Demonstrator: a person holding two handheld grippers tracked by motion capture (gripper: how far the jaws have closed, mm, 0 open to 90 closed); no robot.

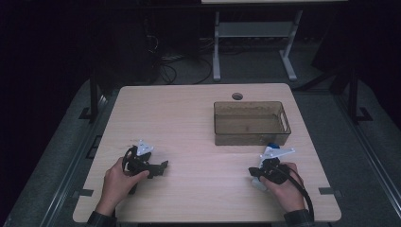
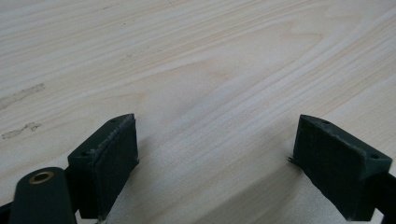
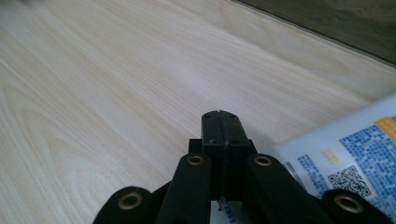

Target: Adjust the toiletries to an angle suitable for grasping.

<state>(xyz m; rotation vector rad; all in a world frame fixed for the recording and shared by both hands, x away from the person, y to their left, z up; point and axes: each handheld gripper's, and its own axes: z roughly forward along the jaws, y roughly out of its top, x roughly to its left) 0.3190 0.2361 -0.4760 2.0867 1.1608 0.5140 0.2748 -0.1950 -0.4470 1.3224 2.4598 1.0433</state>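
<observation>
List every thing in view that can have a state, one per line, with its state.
Left tool: jaws wide apart, nothing between them, low over the pale wooden table.
Right tool: jaws pressed together, nothing visibly between them.
Translucent brown plastic bin: upright, open-topped, looks empty.
White packet with blue print and QR code: lying flat beside the right tool.

Bare table (image 1: 189, 118) spans the left and centre. One obstacle: a transparent bin (image 1: 251, 123) at right rear, just beyond the right gripper (image 1: 255, 172). A white printed packet (image 3: 345, 158) lies beside that gripper. Left gripper (image 2: 215, 154) faces bare wood.
</observation>
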